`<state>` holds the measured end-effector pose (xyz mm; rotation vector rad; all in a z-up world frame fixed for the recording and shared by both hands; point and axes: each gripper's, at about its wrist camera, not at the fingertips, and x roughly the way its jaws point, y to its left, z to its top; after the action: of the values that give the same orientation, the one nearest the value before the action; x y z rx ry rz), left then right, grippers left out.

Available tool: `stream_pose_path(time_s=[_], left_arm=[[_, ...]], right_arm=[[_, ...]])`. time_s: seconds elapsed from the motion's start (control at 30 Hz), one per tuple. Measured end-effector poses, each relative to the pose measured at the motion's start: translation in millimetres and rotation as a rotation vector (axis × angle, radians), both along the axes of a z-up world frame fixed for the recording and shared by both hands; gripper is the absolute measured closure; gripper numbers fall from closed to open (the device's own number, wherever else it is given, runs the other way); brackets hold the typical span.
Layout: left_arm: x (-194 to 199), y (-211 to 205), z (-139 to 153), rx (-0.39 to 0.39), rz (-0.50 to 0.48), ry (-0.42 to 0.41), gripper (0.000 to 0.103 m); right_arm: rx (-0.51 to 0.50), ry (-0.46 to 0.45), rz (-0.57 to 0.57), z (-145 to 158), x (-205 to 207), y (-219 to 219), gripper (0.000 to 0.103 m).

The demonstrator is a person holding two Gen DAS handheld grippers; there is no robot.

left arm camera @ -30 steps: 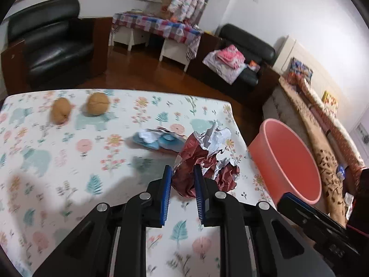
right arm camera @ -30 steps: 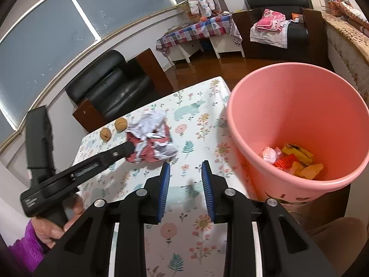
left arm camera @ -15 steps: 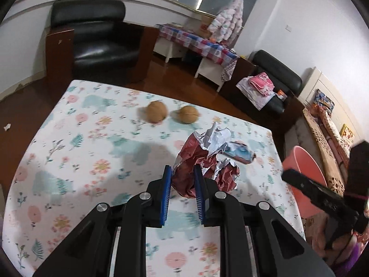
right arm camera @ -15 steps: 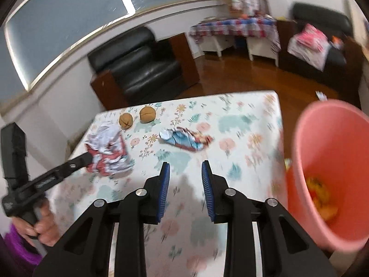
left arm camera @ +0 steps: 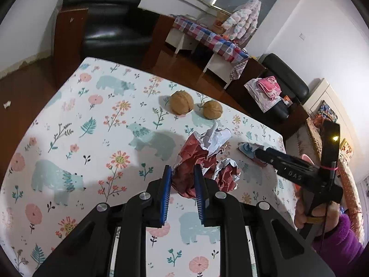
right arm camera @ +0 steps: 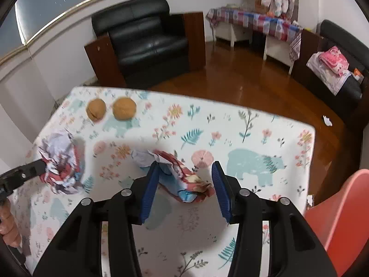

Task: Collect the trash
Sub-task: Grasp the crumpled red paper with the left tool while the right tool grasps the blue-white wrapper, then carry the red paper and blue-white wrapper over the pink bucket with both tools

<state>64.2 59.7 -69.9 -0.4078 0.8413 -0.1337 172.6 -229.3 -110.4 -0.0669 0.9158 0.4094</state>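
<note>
Just wrapper (right arm camera: 182,180) between opening right hand-held gripper (right arm camera: 184,190) pads, mid-table (right arm camera: 265,136).

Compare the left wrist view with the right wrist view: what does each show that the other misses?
Only the left wrist view shows the left gripper clamped on the crumpled red-and-white paper. Only the right wrist view shows the right gripper opening, jaws astride the blue-and-red wrapper, pads not pressing, and the pink bin beside the table. Both show the two walnuts, the paper and the wrapper.
</note>
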Motion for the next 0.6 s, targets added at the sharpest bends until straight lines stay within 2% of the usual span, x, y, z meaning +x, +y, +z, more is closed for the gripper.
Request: stream_pose_path(time_s=[0.2, 0.37, 0.57, 0.6], left_arm=[[5, 0, -9, -0.006, 0.003, 0.024, 0.085], [3, -7, -5, 0.022, -0.005, 0.009, 0.084], [-6, -17, 8, 0.055, -0.004, -0.018, 0.084], [-7, -18, 11, 0.061, -0.004, -0.023, 0.084]], right_arm=[[0.011, 0.014, 0.016, -1, -7, -1, 0.055], [0.026, 0.01, 0.031, 0, -31, 4, 0.073], [0.13, 0.007, -0.023, 12, -72, 1, 0.093], [0.149, 0.003, -0.038, 15, -79, -2, 0.093]])
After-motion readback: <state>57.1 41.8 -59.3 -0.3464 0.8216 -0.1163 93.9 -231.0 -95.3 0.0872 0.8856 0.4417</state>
